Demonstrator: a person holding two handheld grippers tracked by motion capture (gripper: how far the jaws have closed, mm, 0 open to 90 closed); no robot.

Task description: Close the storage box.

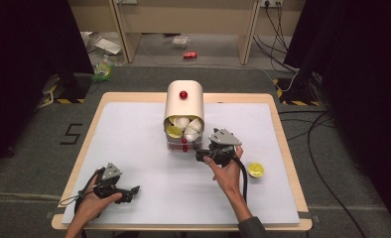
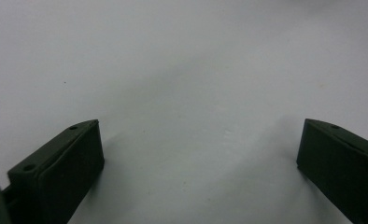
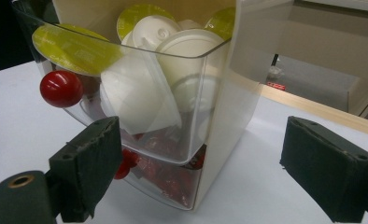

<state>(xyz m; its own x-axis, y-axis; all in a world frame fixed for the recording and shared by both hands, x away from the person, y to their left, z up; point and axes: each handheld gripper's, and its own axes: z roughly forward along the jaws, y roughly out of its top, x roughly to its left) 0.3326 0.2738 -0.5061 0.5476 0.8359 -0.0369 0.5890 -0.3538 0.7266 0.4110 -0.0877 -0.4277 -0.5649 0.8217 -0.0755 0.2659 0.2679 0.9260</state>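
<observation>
Reaching toward a small cream cabinet (image 1: pixel 184 106) with a rounded top, the right gripper (image 1: pixel 199 155) hovers just beside its open clear drawer (image 3: pixel 140 112), jaws spread wide and holding nothing. The cabinet stands at the middle of the bench (image 1: pixel 134 144), toward its far edge. Its upper drawer, a transparent hard-plastic bin with a glossy red ball knob (image 3: pixel 61 88), is tilted outward and heaped with coffee capsules (image 3: pixel 140 100): smooth white cups with flat round lids, some yellow-green. A lower drawer below holds shiny red ones.

Judging from here, the heaped capsules could spill if a jaw knocks the tilted bin, and the light cabinet might slide on the smooth white bench cover. The slick, tapered cups may also slip out of a pinch.

One yellow capsule (image 1: pixel 255 169) lies alone, right of the person's right hand. The left gripper (image 1: pixel 132 190) rests near the bench's near-left corner, jaws spread and empty.
</observation>
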